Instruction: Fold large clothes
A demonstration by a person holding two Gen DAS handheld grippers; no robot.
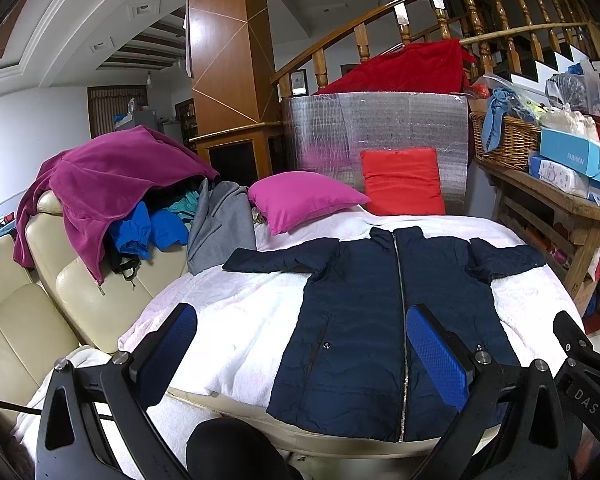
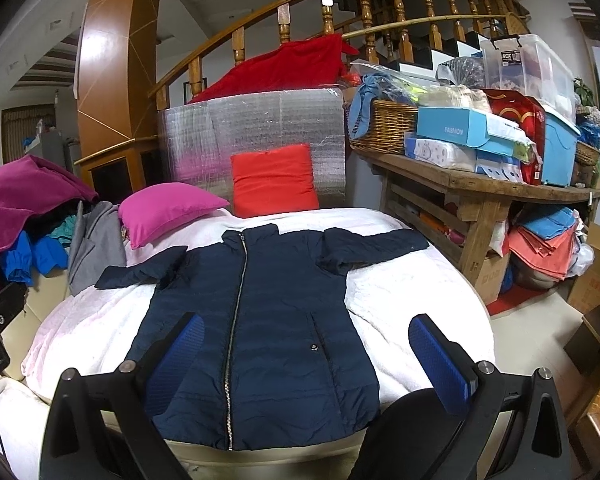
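Two grippers, left gripper [image 1: 302,354] and right gripper [image 2: 308,360], hang wide open and empty at 6 o'clock; beyond, the navy coat [image 2: 256,320] lies flat, zipped, sleeves spread toward 9 and 3 on the white blanket [image 2: 412,300], apparently readied for folding.

Both wrist cameras are looking forward from the near edge, sitting close together, sharing the navy jacket [image 1: 380,320] [image 2: 256,332] filling frame centre and the cushions behind

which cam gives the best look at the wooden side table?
Right wrist. The wooden table shows its long top, shelf and leg, loaded with boxes and a basket. The left wrist view only catches it squeezed against the right edge.
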